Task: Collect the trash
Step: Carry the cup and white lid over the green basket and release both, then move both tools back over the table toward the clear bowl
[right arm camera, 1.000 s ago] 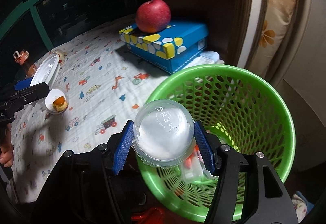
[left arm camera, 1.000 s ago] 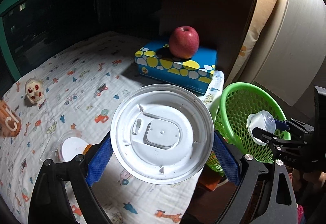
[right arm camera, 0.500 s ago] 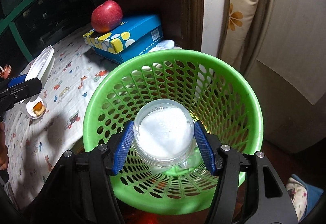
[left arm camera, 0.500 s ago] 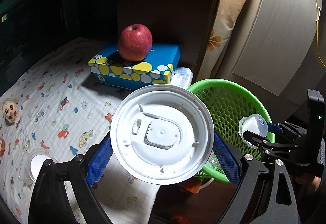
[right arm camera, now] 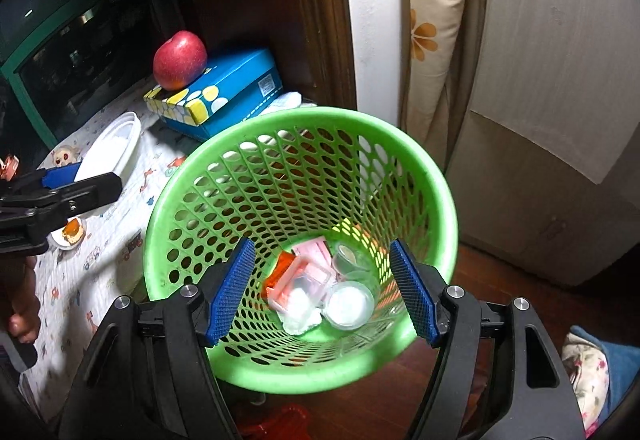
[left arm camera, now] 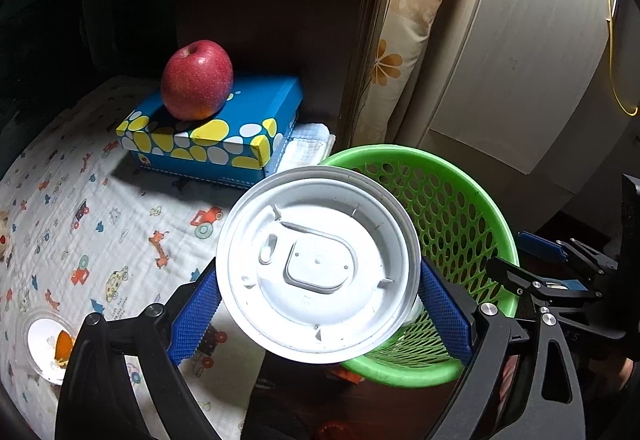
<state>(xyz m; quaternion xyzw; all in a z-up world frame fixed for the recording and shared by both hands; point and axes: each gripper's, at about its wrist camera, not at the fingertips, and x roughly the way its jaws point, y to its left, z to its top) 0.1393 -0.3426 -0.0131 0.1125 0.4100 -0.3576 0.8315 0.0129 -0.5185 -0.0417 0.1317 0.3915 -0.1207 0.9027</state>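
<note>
The right tongs (right arm camera: 323,290) have just spread, empty, above the green basket (right arm camera: 404,128); the clear cup (right arm camera: 349,304) lies inside among wrappers. The left tongs (left arm camera: 318,294) pinch a white lid (left arm camera: 316,264) beside the basket.

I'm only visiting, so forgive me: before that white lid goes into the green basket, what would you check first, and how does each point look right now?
1. White lid gripped between the left gripper fingers: ok.
2. Lid over the green basket opening: not ok, it overlaps only the near rim and partly hangs over the printed cloth.
3. Right gripper empty: ok, its jaws have just been opening and the clear cup lies at the basket bottom.
4. Right gripper out of the lid's way: not ok, it hangs over the basket mouth.
5. Room in the basket: ok, only a few pieces at the bottom.
</note>
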